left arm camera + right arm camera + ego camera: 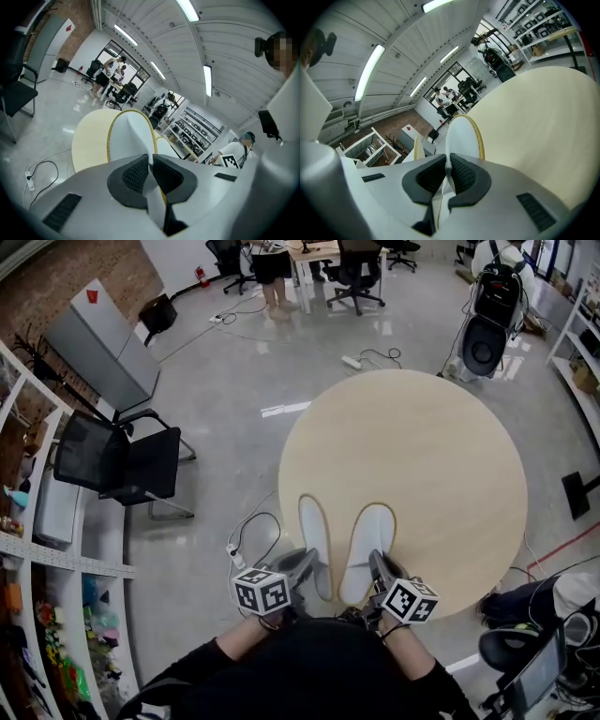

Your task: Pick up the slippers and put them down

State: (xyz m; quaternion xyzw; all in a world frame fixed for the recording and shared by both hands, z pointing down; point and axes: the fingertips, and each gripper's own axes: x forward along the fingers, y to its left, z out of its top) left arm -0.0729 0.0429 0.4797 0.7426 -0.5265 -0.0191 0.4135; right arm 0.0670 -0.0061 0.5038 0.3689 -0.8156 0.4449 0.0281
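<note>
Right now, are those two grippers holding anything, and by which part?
Yes. The left gripper pinches the left slipper and the right gripper the right slipper, each by its near end.

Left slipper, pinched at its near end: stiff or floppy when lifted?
Probably light: the left tool is shut on just a thin edge of the left slipper. It looks flat and sheet-like, so its far end may droop. Its smooth white surface could slip from so small a pinch.
</note>
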